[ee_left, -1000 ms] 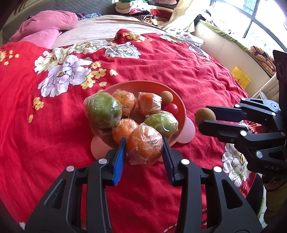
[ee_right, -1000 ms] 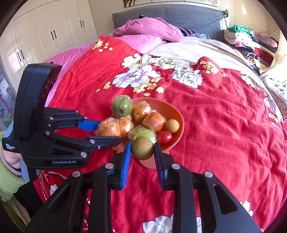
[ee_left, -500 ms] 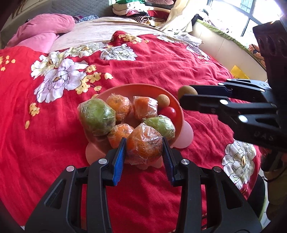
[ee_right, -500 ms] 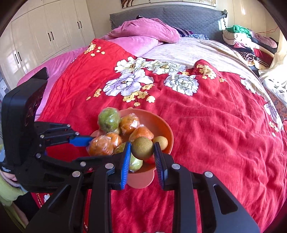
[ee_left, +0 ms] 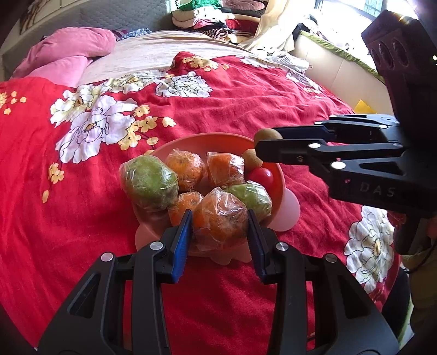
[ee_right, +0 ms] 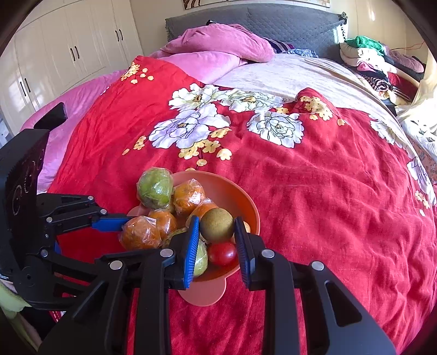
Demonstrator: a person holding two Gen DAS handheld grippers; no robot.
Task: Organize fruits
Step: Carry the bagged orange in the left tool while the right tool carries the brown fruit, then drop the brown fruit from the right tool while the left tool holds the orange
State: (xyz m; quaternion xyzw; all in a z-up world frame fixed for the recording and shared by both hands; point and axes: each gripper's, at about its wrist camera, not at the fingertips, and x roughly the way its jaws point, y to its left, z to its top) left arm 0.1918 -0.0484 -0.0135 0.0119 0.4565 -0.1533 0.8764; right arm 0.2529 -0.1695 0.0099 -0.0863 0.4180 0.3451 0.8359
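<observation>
Right wrist view: a huge red floral bedspread [ee_right: 314,191] fills everything, pink pillows [ee_right: 218,41] up by the grey headboard [ee_right: 295,24], white wardrobe doors [ee_right: 62,52] on the left that the other camera never catches. On the spread sits the orange bowl [ee_right: 245,202], heaped with fruit in crinkly plastic wrap. The left gripper [ee_left: 220,221] is clamped on a wrapped orange [ee_left: 218,218] at the bowl's near edge, wrap bunched between the blue pads. The right gripper [ee_right: 215,226] pinches a brown kiwi [ee_right: 217,225], fuzzy and unwrapped, right above the bowl. Under it, a glossy red tomato [ee_right: 221,252]. Left wrist view adds a bright window [ee_left: 382,8], piled clothes [ee_left: 218,16], and a second small brown fruit [ee_left: 251,159] by the tomato.
</observation>
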